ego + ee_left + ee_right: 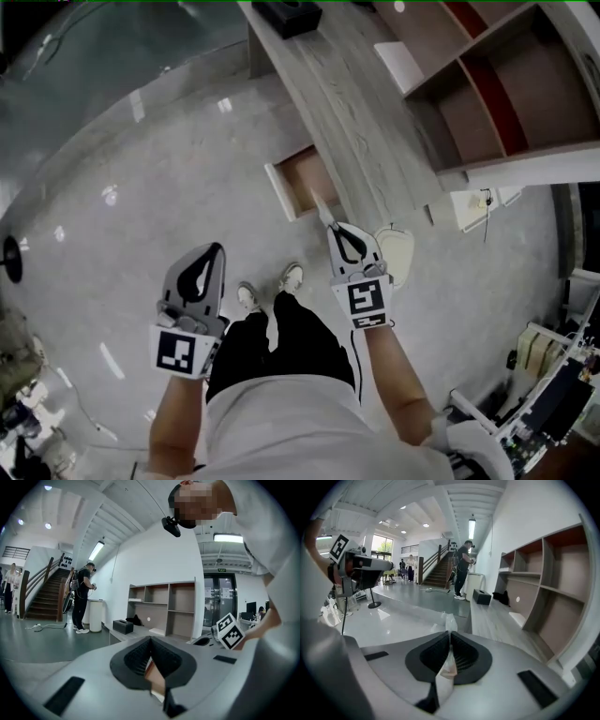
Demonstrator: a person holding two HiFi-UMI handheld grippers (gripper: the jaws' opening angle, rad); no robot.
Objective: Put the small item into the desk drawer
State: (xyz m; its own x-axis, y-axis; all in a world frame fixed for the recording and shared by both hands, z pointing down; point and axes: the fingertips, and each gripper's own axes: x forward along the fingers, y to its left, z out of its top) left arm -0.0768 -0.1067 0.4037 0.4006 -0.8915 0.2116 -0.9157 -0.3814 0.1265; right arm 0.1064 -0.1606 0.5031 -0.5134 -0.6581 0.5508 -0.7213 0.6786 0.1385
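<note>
The small item (449, 620), a pale crumpled packet, is pinched between the closed jaws of the right claw (330, 225), just short of the open drawer (302, 180) under the table (347, 112) edge. The left claw (214, 251), jaws together, hangs over the floor (141, 187). A black box (284, 14) and a shelf unit (487, 103) stand on the table.

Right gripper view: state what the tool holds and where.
A thin white translucent packet, pinched midway along its length in the right tool; one end pokes out.
</note>
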